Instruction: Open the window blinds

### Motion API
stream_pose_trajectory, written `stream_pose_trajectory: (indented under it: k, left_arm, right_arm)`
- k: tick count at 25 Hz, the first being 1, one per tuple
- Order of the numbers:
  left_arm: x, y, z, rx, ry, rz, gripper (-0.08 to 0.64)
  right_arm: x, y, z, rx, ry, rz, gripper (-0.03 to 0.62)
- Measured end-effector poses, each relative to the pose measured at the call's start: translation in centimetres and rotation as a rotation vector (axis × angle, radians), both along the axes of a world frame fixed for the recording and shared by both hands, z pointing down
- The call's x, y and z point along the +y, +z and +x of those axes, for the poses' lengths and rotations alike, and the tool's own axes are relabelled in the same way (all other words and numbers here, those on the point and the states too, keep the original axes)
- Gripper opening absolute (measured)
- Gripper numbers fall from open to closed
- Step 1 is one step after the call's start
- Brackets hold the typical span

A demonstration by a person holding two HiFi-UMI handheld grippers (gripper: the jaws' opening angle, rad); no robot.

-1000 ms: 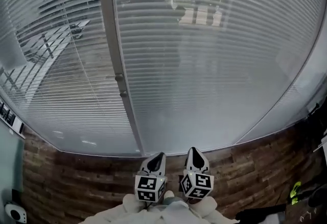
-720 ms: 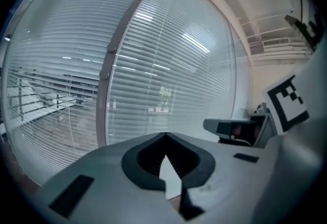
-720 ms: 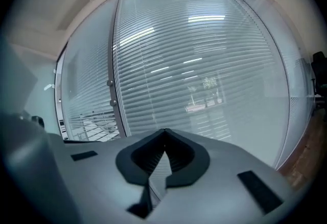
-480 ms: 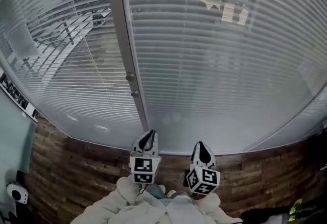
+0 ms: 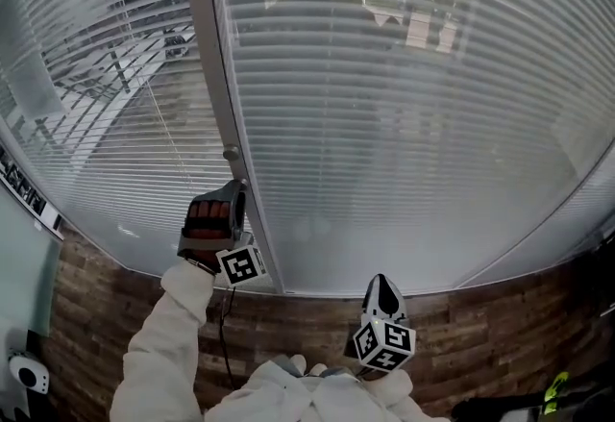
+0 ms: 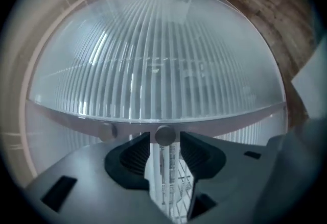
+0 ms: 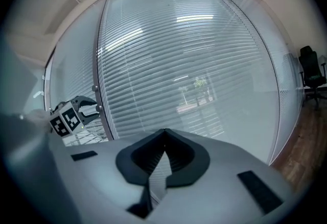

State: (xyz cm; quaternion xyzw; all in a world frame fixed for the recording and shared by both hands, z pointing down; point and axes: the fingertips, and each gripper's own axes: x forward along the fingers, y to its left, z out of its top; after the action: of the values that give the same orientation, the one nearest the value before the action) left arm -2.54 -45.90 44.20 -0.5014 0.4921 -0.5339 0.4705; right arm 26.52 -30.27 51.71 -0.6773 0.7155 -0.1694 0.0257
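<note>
White slatted blinds [image 5: 404,122] hang behind glass on both sides of a grey upright frame bar [image 5: 207,55]. Two small round knobs sit on that bar; the upper knob [image 5: 231,153] shows above my left gripper [image 5: 235,189]. That gripper is rolled onto its side against the bar. Its jaws have just been opening and stand open. In the left gripper view the lower knob [image 6: 165,135] sits at the mouth of the left gripper [image 6: 164,142], with no pad pressing it. My right gripper [image 5: 384,295] hangs low near my body, shut and empty [image 7: 164,133].
The left pane's slats [image 5: 115,103] are tilted enough to show railings outside. A brown wood-patterned surface [image 5: 480,334] runs below the window. A black office chair [image 7: 311,72] stands at the far right, and a small white device [image 5: 24,374] sits at the lower left.
My left gripper left its place beside the right one, rose up and left to the frame bar, rolled onto its side and opened. The right gripper stayed low, drifting slightly.
</note>
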Motion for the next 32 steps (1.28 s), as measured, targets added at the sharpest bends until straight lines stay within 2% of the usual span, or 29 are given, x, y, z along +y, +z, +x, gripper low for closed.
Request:
stream_pose_trajectory:
  k: [4, 5, 9, 11, 13, 15, 17, 21, 23, 32]
  left_arm:
    - [-0.6, 0.0, 0.8, 0.012, 0.004, 0.009, 0.179]
    - [-0.6, -0.1, 0.8, 0.022, -0.001, 0.016, 0.147]
    - [-0.6, -0.2, 0.8, 0.048, -0.004, 0.035, 0.126]
    - [-0.6, -0.4, 0.9, 0.104, 0.002, 0.028, 0.126]
    - [-0.7, -0.6, 0.8, 0.197, 0.008, 0.021, 0.126]
    - [-0.7, -0.8, 0.7, 0.305, 0.006, 0.019, 0.124]
    - [-0.8, -0.8, 0.5, 0.451, -0.007, 0.014, 0.124]
    - [-1.0, -1.0, -0.1, 0.832, -0.049, -0.015, 0.124]
    - [-1.0, -1.2, -0.3, 0.992, -0.074, -0.024, 0.124]
    - [-0.5, -1.6, -1.1, 1.614, -0.136, -0.049, 0.123]
  right_arm:
    - [0.4, 0.0, 1.6, -0.007, 0.032, 0.002, 0.014]
    - [0.5, 0.0, 2.0, -0.009, 0.041, 0.004, 0.014]
    - [0.8, -0.2, 2.9, -0.011, 0.058, 0.006, 0.014]
    - [1.0, -0.2, 3.0, -0.010, 0.057, 0.004, 0.014]
    - [1.1, -0.2, 3.0, -0.009, 0.054, 0.003, 0.014]
    - [1.2, -0.2, 2.9, -0.006, 0.052, 0.004, 0.014]
    - [1.3, -0.2, 3.0, -0.004, 0.052, 0.003, 0.014]
    - [1.3, -0.1, 3.1, -0.002, 0.053, -0.001, 0.014]
    - [1.2, -0.1, 3.0, -0.003, 0.048, -0.001, 0.014]
    - [0.7, 0.3, 2.0, -0.018, 0.019, -0.003, 0.014]
